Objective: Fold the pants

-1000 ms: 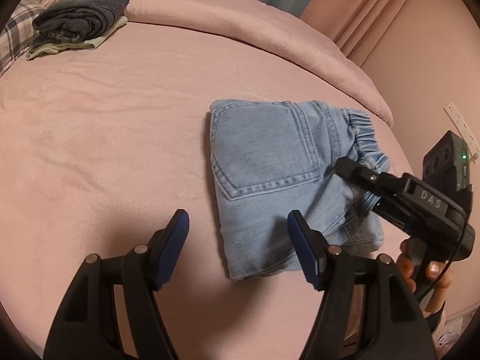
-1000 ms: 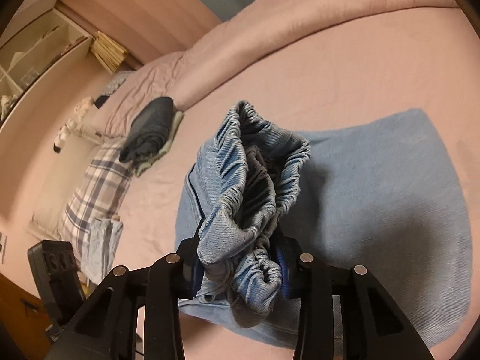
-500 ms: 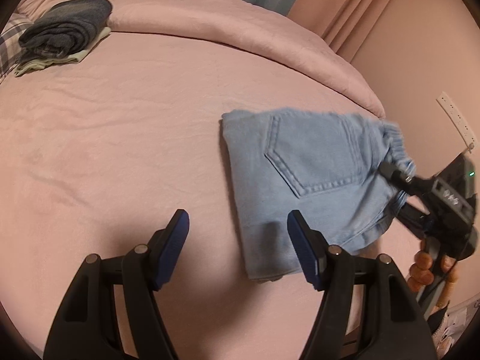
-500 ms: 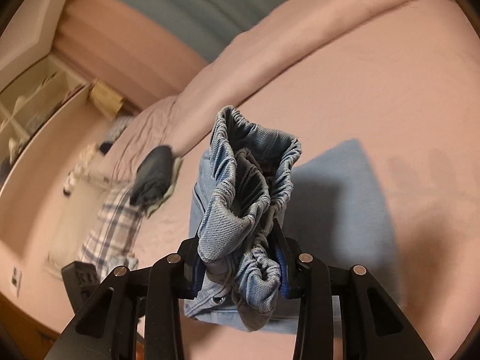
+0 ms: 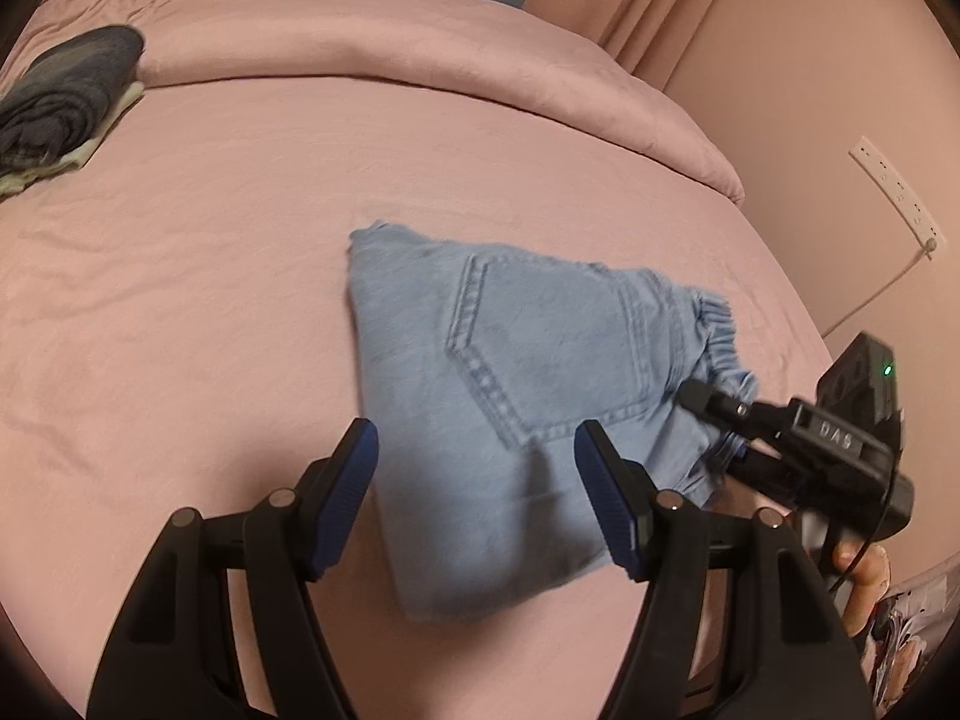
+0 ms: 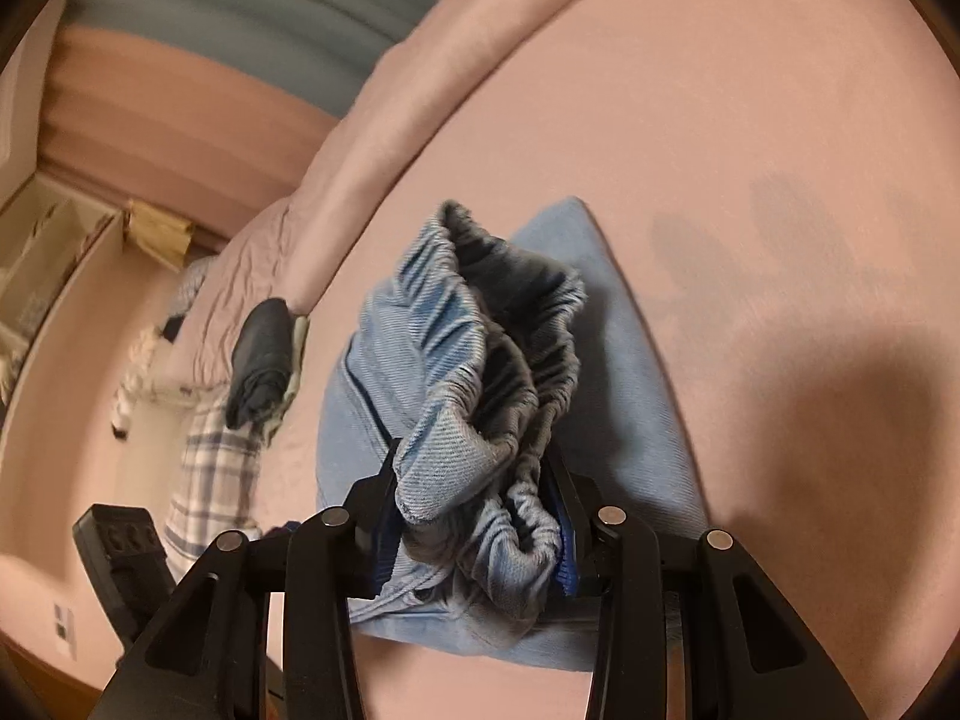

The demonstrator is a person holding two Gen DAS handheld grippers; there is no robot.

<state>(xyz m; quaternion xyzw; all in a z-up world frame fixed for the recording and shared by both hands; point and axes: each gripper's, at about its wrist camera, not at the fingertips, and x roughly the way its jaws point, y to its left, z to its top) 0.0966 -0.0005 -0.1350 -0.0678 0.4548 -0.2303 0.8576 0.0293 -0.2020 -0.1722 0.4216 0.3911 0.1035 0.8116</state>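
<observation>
Folded light-blue denim pants lie on the pink bed, back pocket up, elastic waistband to the right. My left gripper hovers open just above the near edge of the fold, with nothing between its blue pads. My right gripper comes in from the right and is shut on the bunched waistband. In the right wrist view the gathered waistband is pinched between the blue pads of the right gripper, with the rest of the pants spread out behind it.
A stack of folded dark clothes sits at the far left of the bed, also in the right wrist view. A rolled pink duvet runs along the far side. A wall with a power strip is at right.
The pants have swung round on the bed, so that the pocket now sits at an angle. The right gripper rolled and sank slightly with the waistband in it. The left gripper shifted sideways, still open.
</observation>
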